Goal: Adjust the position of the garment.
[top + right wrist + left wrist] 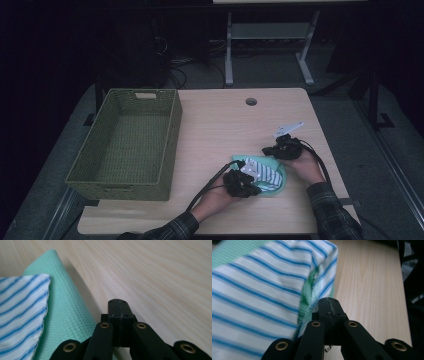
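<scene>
On the table [215, 120], near front edge: green cloth [276, 187] lies flat; striped cloth [265, 172] rests on top of it.
Left gripper [248, 186]: at the near-left side of the cloths. In the left gripper view, jaws pressed together; striped cloth [262, 292] hangs just beside the tips, a green hem at its edge. Whether any fabric is pinched between them cannot be told.
Right gripper [272, 150]: at the far-right side of the cloths. In the right gripper view, jaws pressed together over bare wood, nothing between them; green cloth [67, 312] just to one side, striped cloth [22, 312] lying on it.
Surroundings: woven green basket [172, 135] on the table's left part, well apart from the cloths; round cable hole [251, 101] near far edge; grey desk frame [270, 35] on the floor beyond.
In the way: nothing stands between cloths and basket.
Hard to make out: high view is dim; both grippers read as dark lumps, their tips not distinct. Hands cover the gripper bodies. Striped cloth blurred and cut off at the frame edges in the left gripper view.
</scene>
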{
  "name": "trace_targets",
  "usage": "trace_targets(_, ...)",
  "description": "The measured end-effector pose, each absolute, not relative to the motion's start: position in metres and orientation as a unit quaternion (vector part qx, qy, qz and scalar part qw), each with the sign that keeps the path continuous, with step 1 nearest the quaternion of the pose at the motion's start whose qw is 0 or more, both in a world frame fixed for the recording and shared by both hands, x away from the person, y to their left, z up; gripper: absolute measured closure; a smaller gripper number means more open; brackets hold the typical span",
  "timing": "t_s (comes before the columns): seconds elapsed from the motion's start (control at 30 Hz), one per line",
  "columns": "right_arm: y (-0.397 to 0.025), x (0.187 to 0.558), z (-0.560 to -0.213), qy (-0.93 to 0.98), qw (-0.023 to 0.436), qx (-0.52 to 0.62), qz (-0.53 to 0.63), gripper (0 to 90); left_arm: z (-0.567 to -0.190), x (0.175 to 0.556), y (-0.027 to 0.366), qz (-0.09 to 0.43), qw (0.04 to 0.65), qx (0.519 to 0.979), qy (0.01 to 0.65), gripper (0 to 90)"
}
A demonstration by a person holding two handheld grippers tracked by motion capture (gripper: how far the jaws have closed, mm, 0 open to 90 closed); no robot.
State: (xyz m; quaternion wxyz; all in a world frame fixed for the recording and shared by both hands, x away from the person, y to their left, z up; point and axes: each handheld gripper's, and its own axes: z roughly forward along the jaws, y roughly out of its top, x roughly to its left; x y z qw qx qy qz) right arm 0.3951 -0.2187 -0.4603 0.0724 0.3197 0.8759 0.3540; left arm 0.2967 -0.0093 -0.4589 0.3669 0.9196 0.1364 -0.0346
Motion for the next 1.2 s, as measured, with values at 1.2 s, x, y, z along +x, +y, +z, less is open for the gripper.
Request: trace_targets(1.2,-0.220,0.333,-0.458,0.899,0.045,0.279,0.335,89.9,-0.449,0.344,0.059,0.056,0.326,0.919,0.214,89.5)
